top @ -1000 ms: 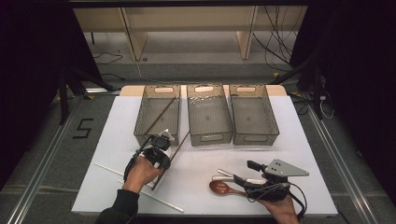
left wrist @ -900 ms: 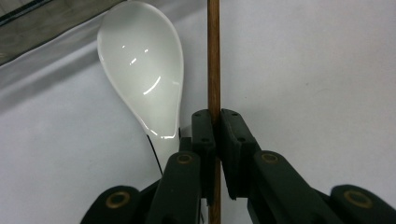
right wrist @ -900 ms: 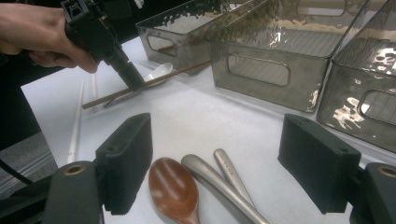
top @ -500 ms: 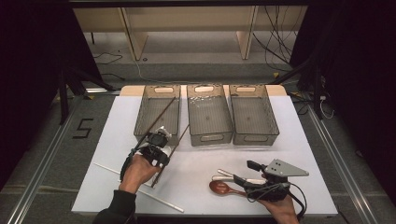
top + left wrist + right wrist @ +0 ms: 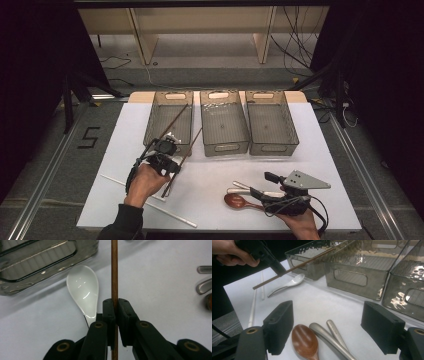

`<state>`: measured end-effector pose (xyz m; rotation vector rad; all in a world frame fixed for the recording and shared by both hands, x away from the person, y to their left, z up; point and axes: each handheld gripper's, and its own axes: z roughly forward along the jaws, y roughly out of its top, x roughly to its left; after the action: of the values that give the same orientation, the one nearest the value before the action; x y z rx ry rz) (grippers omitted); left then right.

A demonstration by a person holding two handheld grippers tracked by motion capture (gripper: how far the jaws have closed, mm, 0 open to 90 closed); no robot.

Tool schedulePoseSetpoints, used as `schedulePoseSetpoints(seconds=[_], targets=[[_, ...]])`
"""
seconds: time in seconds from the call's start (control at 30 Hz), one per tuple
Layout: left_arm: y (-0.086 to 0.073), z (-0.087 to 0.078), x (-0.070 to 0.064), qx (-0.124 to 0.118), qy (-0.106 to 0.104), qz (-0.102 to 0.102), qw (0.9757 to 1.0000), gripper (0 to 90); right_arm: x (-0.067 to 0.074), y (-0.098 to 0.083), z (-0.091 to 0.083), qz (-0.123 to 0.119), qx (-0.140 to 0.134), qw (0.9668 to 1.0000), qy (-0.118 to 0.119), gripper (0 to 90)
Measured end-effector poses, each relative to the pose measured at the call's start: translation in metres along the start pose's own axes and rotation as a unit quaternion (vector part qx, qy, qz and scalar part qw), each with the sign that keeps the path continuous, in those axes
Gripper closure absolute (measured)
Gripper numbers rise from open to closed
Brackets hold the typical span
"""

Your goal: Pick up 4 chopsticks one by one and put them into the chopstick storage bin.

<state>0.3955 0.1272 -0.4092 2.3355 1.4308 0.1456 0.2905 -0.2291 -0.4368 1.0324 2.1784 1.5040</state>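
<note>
My left gripper (image 5: 169,161) is shut on a brown chopstick (image 5: 183,157) just in front of the left bin (image 5: 150,127). The jaws (image 5: 115,307) pinch the stick (image 5: 114,270) partway along it. Its far tip points up toward the gap between the left and middle bins. A second brown chopstick (image 5: 172,122) leans inside the left bin. Under the held stick a white ceramic spoon (image 5: 83,290) lies on the table. My right gripper (image 5: 264,185) stands open near the front edge, its jaws (image 5: 329,325) on either side of a brown wooden spoon (image 5: 304,340) and two metal handles (image 5: 327,337).
Three clear grey bins stand in a row at the back: left, middle (image 5: 223,147) and right (image 5: 272,147). Two white chopsticks (image 5: 120,181) (image 5: 170,214) lie on the white table at the front left. A person's hand holds each gripper.
My left gripper has edged slightly toward the left bin, and the chopstick's far tip has swung further back. The right gripper has stayed put.
</note>
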Motion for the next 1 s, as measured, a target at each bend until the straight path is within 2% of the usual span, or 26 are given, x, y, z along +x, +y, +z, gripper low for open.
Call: schedulePoseSetpoints(seconds=[0.2, 0.33, 0.5, 0.7, 1.0], targets=[[0.002, -0.01, -0.004, -0.019, 0.0, 0.008, 0.9998, 84.2, 0.0, 0.0, 0.0, 0.0, 0.0, 1.0, 0.0, 26.5], [0.003, -0.018, -0.002, -0.037, -0.017, 0.007, 0.9991, 84.2, 0.0, 0.0, 0.0, 0.0, -0.001, 1.0, 0.0, 26.6], [0.009, -0.028, 0.002, -0.061, -0.023, 0.004, 0.9979, 84.2, 0.0, 0.0, 0.0, 0.0, -0.003, 1.0, 0.0, 26.6], [0.021, -0.039, 0.013, -0.081, -0.016, 0.003, 0.9966, 84.2, 0.0, 0.0, -0.001, 0.001, -0.003, 1.0, 0.001, 26.5], [0.05, -0.044, 0.032, -0.104, 0.005, 0.001, 0.9945, 84.2, -0.001, 0.0, -0.001, 0.001, -0.004, 1.0, 0.001, 26.5]])
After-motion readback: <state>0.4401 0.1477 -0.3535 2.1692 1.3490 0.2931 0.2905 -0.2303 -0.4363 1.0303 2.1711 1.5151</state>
